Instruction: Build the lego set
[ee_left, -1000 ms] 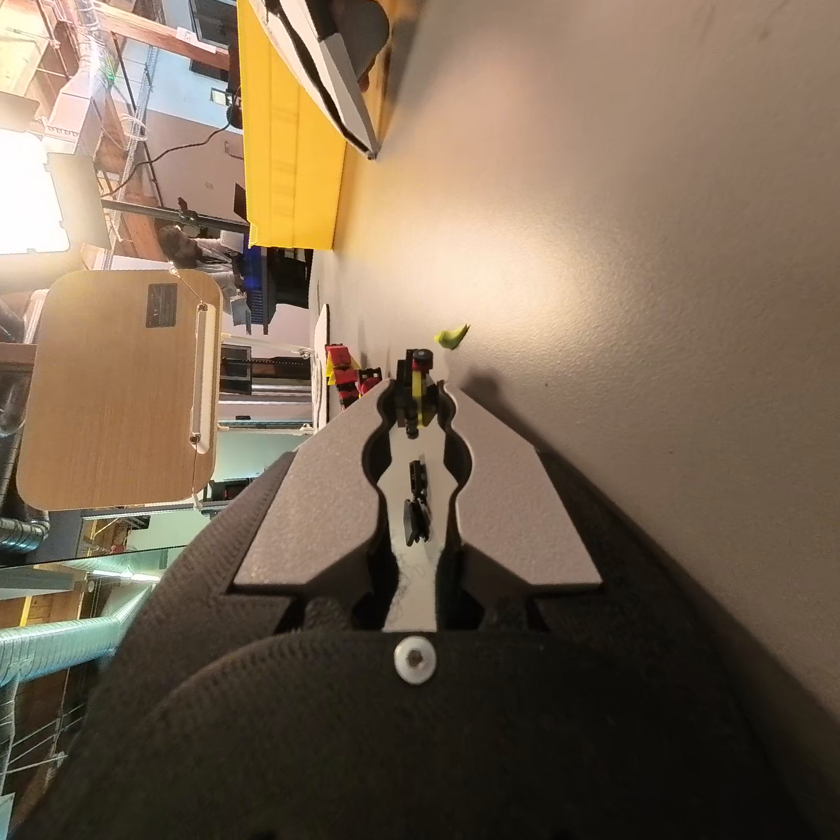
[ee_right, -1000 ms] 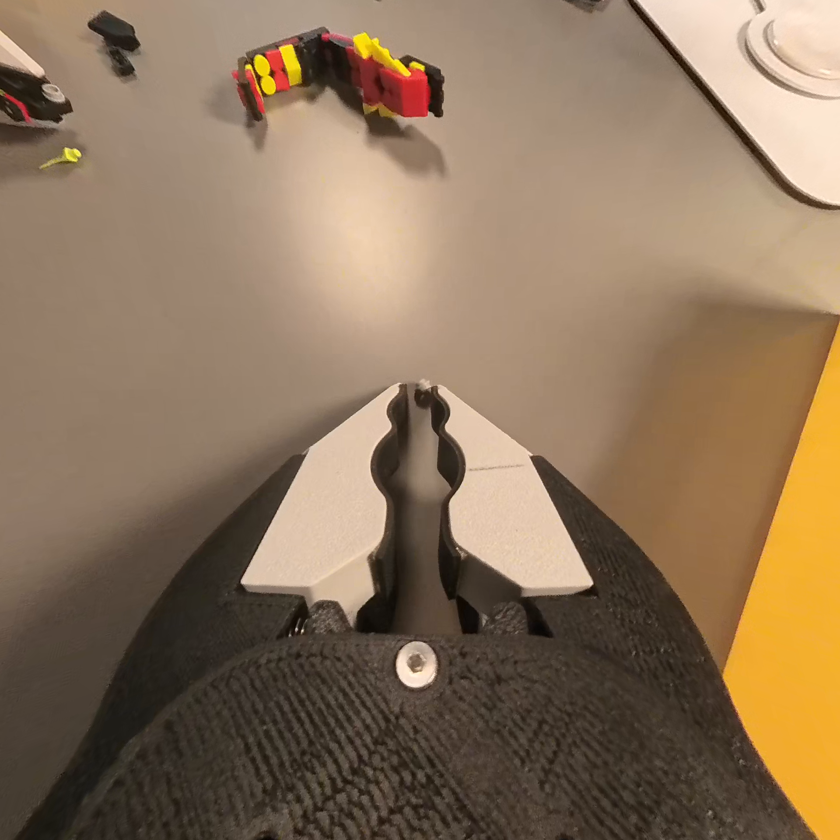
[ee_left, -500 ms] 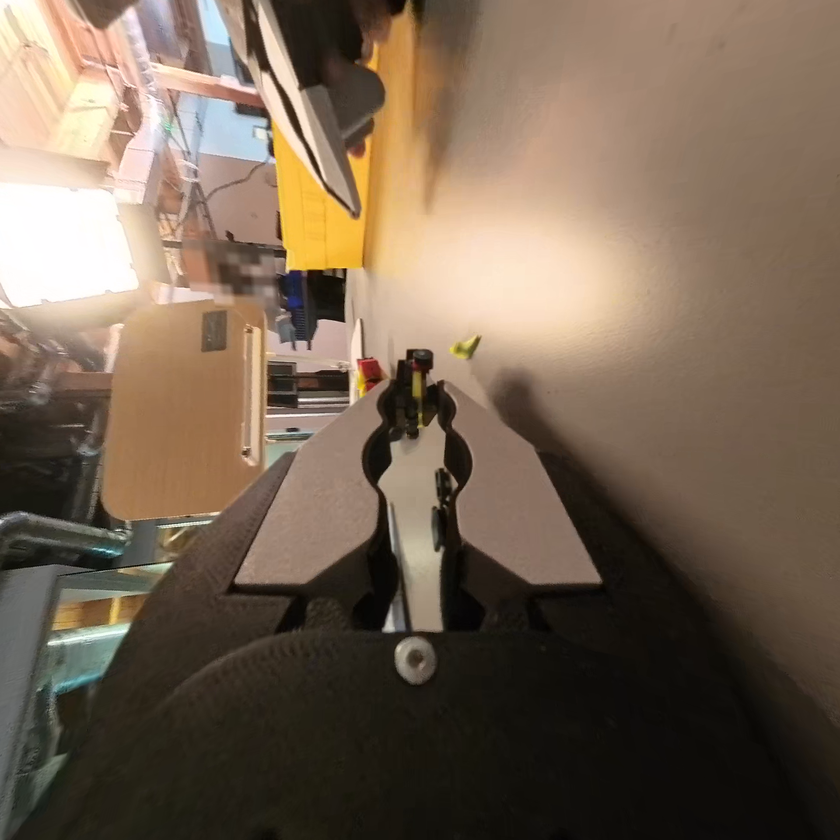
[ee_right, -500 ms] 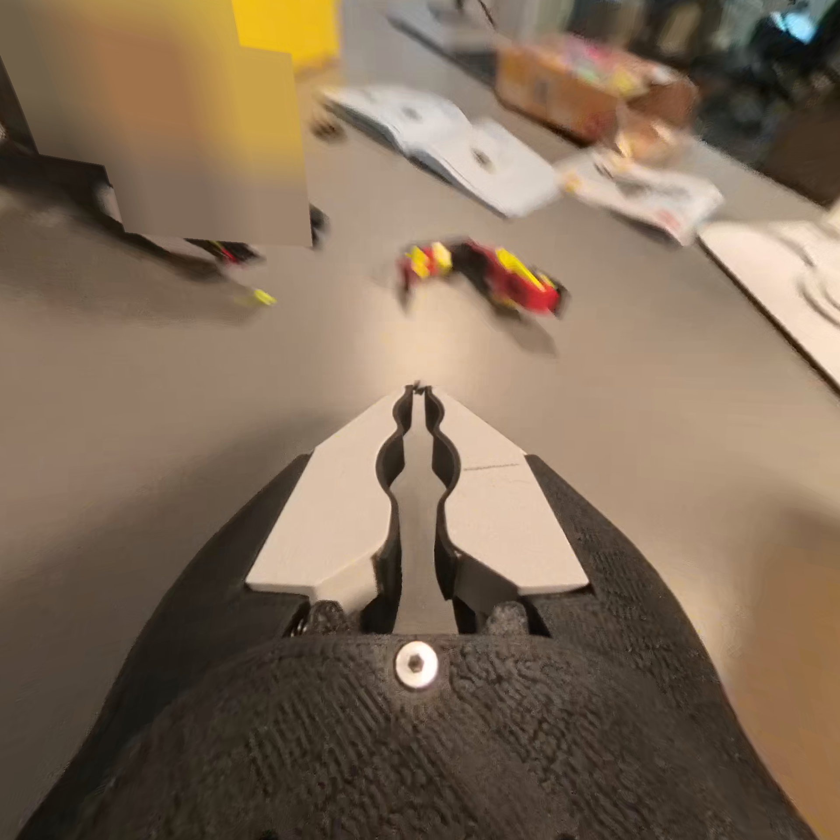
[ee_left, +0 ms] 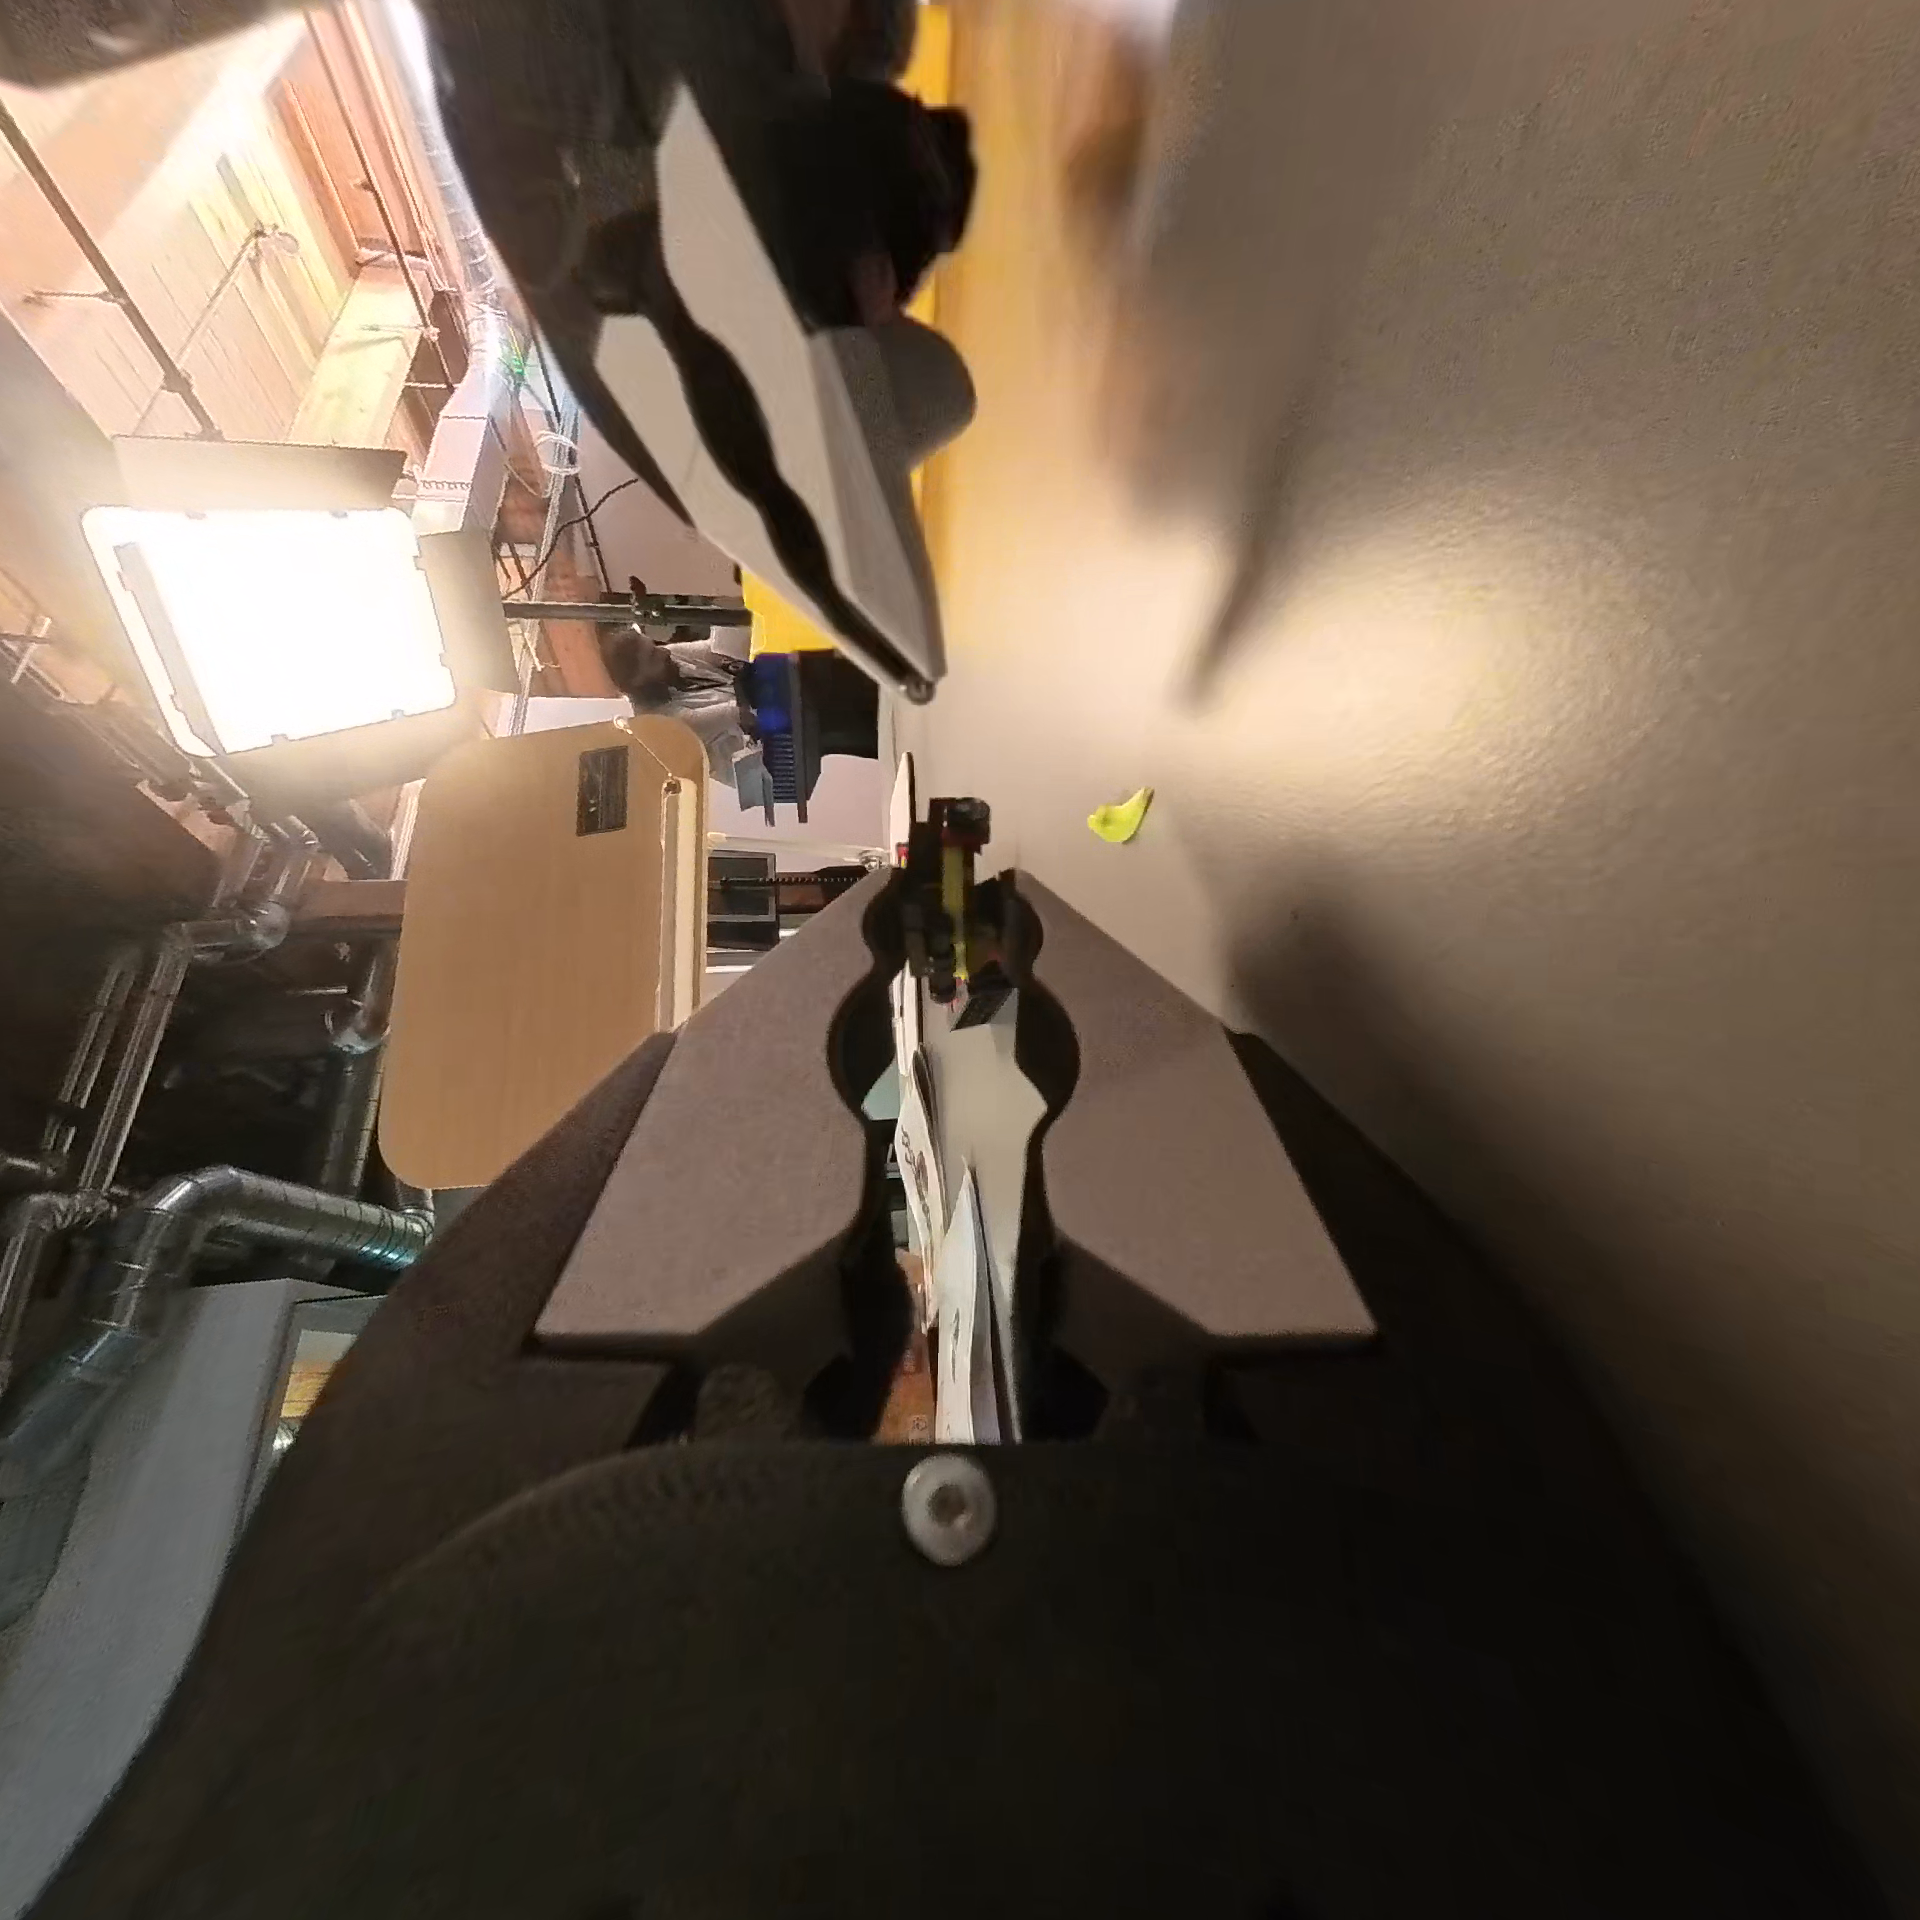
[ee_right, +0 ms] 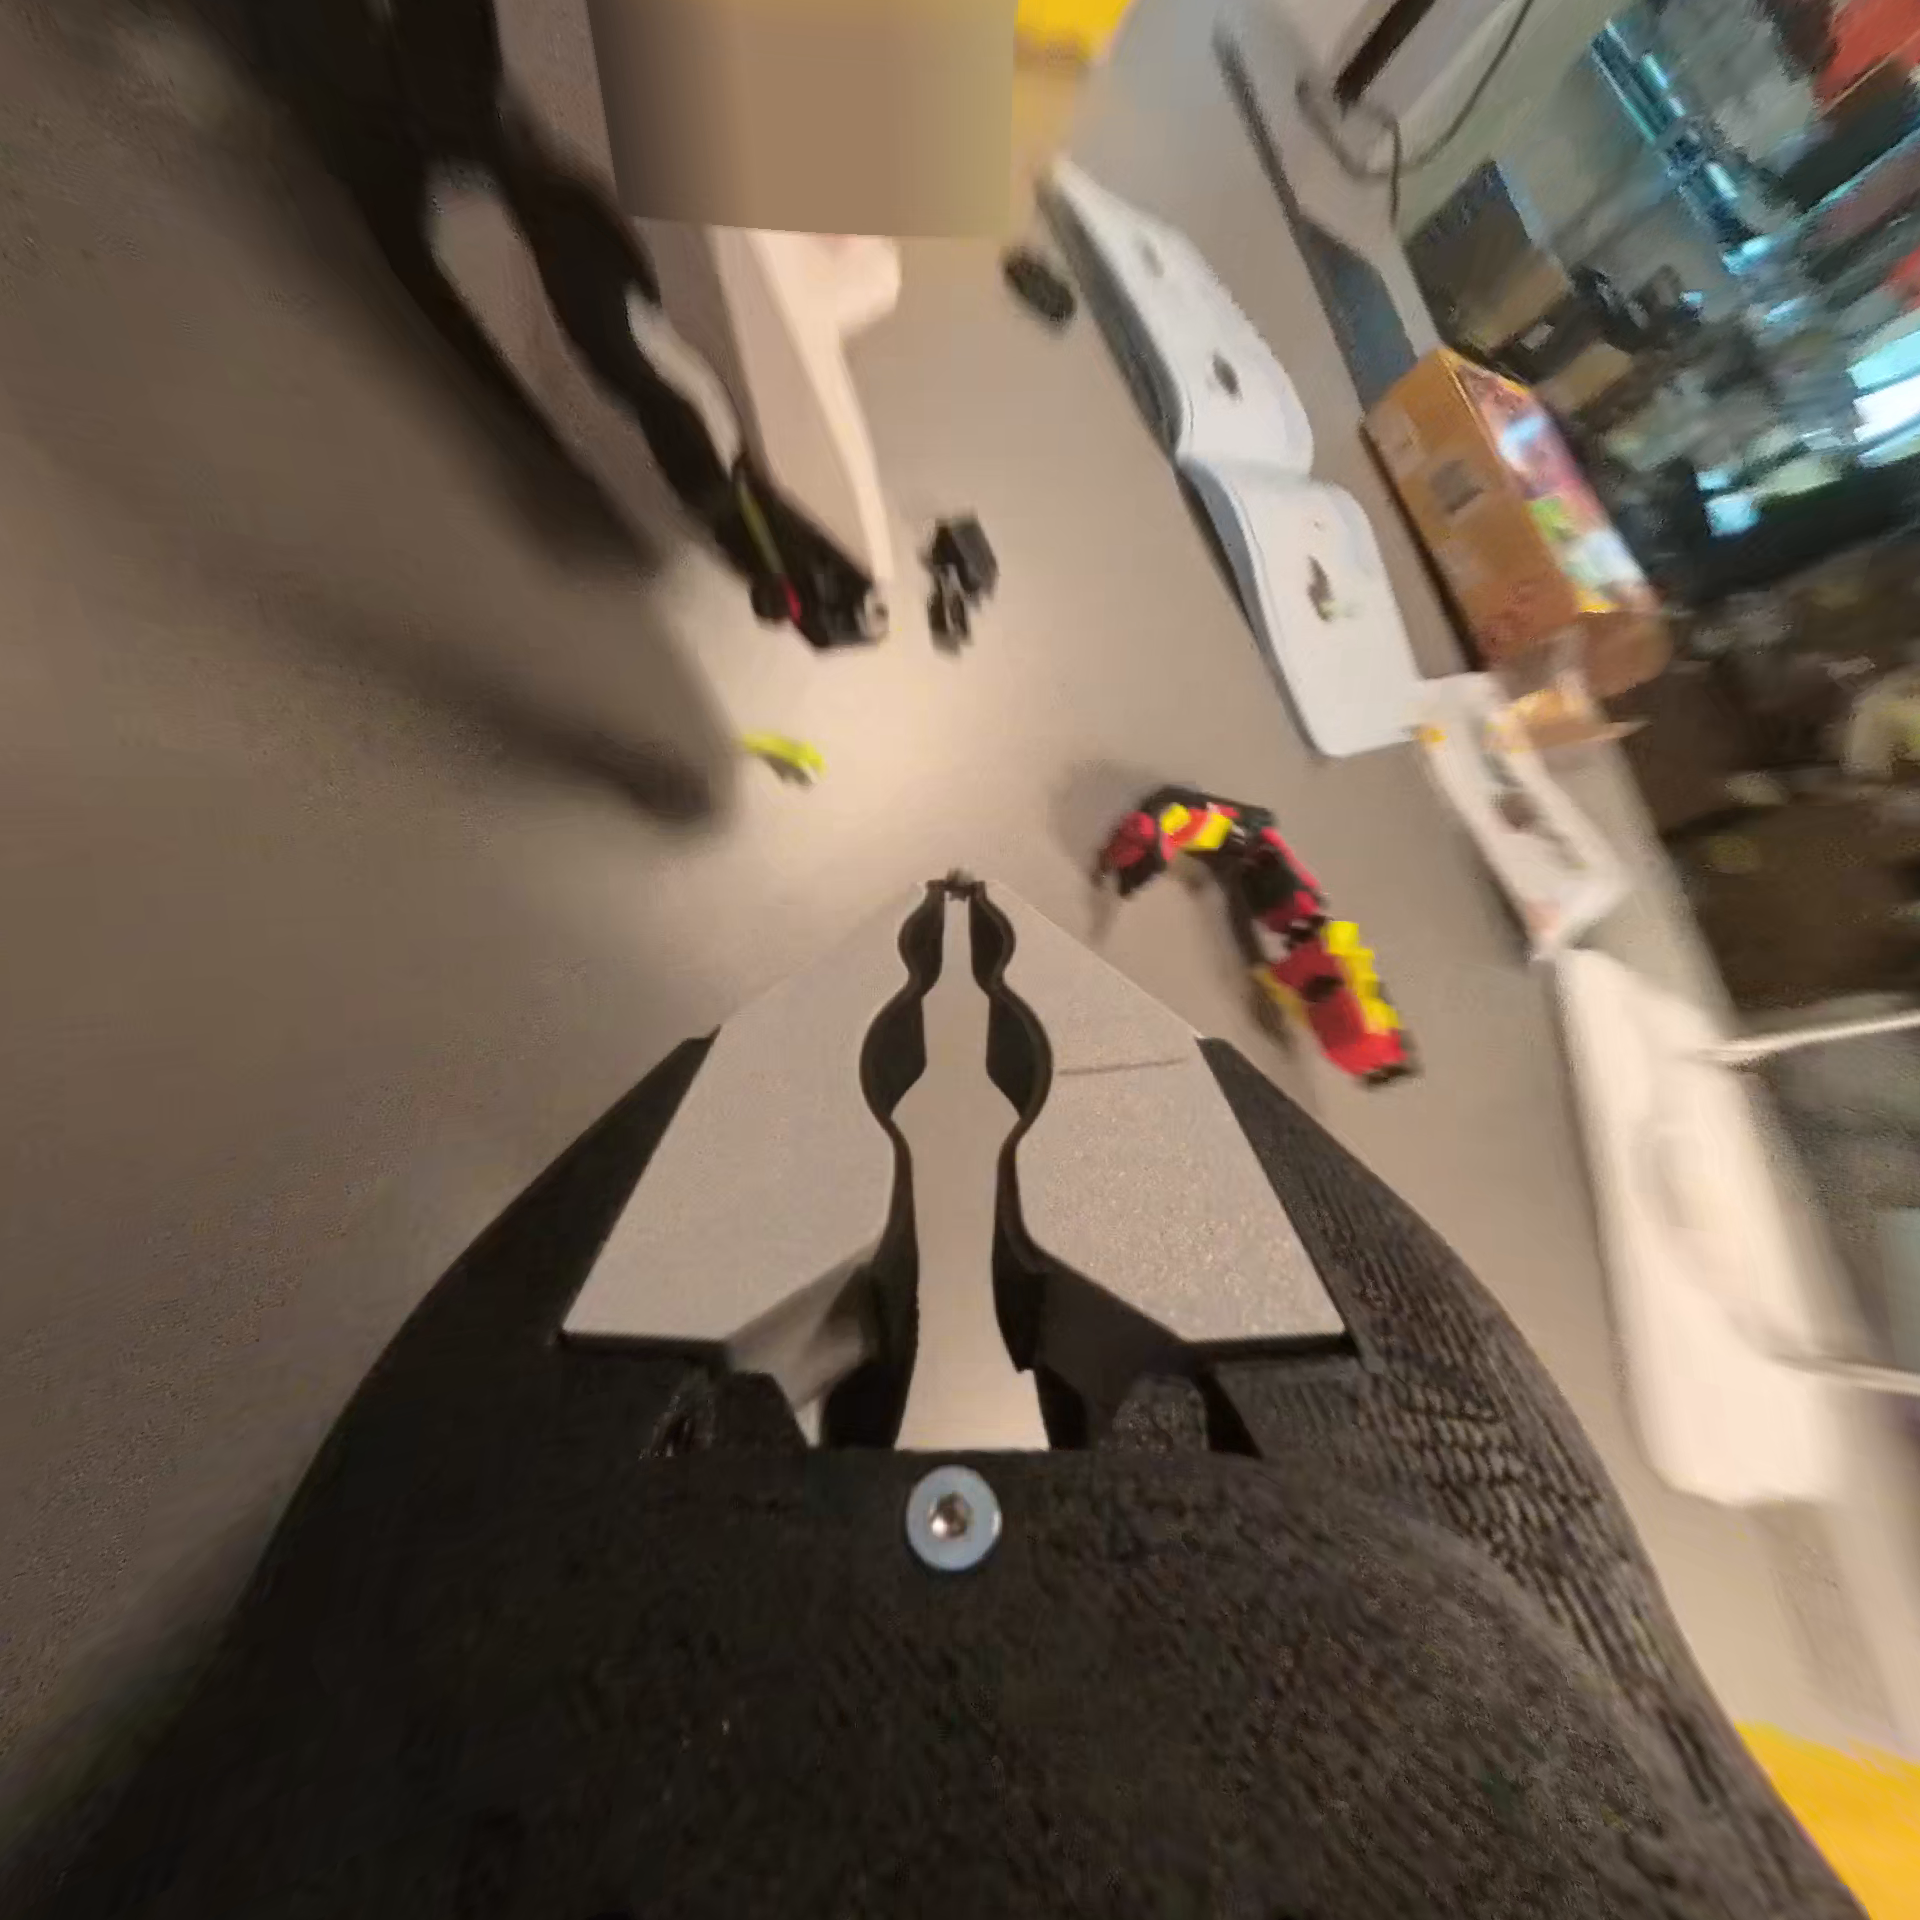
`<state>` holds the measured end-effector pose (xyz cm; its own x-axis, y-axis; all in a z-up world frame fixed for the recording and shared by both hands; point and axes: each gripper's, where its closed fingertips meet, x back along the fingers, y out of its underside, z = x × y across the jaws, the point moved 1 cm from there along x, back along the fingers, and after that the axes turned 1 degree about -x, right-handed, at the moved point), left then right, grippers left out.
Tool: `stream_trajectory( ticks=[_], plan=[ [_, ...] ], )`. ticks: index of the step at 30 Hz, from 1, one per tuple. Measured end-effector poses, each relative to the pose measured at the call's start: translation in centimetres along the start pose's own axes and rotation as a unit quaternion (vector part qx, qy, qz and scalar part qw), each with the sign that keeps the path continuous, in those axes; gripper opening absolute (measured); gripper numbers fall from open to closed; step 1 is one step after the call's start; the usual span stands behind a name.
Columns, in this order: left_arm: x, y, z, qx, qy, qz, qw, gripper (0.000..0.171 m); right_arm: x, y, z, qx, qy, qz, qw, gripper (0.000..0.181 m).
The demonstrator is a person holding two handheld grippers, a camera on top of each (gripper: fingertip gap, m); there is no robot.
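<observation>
My left gripper (ee_left: 951,883) is shut on a small black, yellow and red lego sub-assembly (ee_left: 948,868) and holds it just above the grey table, rolled on its side. It also shows in the right wrist view (ee_right: 821,608), blurred, at the upper left. My right gripper (ee_right: 956,883) is shut on a tiny dark lego piece (ee_right: 956,879) at its tips, in the air over the table. In the left wrist view its tips (ee_left: 914,681) hang above and beyond the sub-assembly. A larger red, yellow and black lego build (ee_right: 1262,925) lies on the table to the right.
A lime green piece (ee_right: 784,753) (ee_left: 1120,816) lies on the table between the grippers. Small black pieces (ee_right: 961,577) lie beyond it. An open instruction booklet (ee_right: 1278,540), a cardboard box (ee_right: 1507,520) and a white tray (ee_right: 1683,1195) line the right side. A yellow surface (ee_left: 997,416) borders the table. About 6 cm separates my left fingertips from my right.
My right gripper has risen from the table and swung toward the left gripper, still shut on its tiny piece. The left gripper has kept its sub-assembly and shifted slightly.
</observation>
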<state>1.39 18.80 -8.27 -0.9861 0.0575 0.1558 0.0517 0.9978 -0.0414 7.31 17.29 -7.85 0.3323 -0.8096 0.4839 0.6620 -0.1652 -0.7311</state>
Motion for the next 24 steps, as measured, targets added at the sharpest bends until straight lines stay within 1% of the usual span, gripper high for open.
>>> stream_trajectory(
  ticks=[1, 2, 4, 6, 9, 12, 15, 16, 18, 21, 24],
  plan=[
    [0.0, 0.0, 0.0, 0.002, 0.0, -0.001, 1.0, 0.016, 0.0, 0.5, 0.3, 0.068, 0.022, -0.045, 0.996, 0.002],
    [0.0, 0.1, 0.0, 0.004, 0.001, -0.001, 1.0, 0.015, 0.0, 0.8, 0.4, 0.142, 0.035, -0.087, 0.985, 0.002],
    [0.0, 0.1, 0.0, 0.006, 0.003, -0.002, 1.0, 0.015, -0.1, 1.4, 0.3, 0.278, 0.035, -0.16, 0.946, 0.002],
    [0.0, 0.1, 0.1, 0.005, 0.005, -0.001, 1.0, 0.015, -0.3, 2.0, -0.3, 0.375, 0.005, -0.203, 0.905, 0.002],
    [0.0, 0.0, 0.2, 0.003, 0.008, -0.002, 1.0, 0.016, -0.8, 2.5, -1.9, 0.455, -0.051, -0.213, 0.863, 0.002],
    [0.0, 0.1, 0.3, 0.008, 0.011, -0.001, 1.0, 0.016, -1.1, 2.4, -2.1, 0.513, -0.066, -0.217, 0.828, 0.002],
    [-0.1, 0.1, 0.4, 0.012, 0.016, -0.001, 1.0, 0.016, -1.2, 2.3, -2.2, 0.548, -0.087, -0.227, 0.8, 0.002],
    [-0.1, 0.1, 0.5, 0.012, 0.017, -0.001, 1.0, 0.015, -1.2, 2.2, -2.3, 0.556, -0.096, -0.229, 0.793, 0.003],
    [-0.1, 0.1, 0.6, 0.014, 0.021, -0.002, 1.0, 0.016, -1.1, 2.0, -2.6, 0.555, -0.112, -0.228, 0.792, 0.006],
    [-0.2, 0.3, 0.7, 0.021, 0.025, -0.004, 0.999, 0.015, -0.8, 1.9, -2.8, 0.526, -0.127, -0.225, 0.81, 0.01],
    [-0.3, 0.5, 0.8, 0.026, 0.028, -0.006, 0.999, 0.015, -0.4, 2.0, -2.9, 0.5, -0.125, -0.218, 0.829, 0.011]
  ],
)
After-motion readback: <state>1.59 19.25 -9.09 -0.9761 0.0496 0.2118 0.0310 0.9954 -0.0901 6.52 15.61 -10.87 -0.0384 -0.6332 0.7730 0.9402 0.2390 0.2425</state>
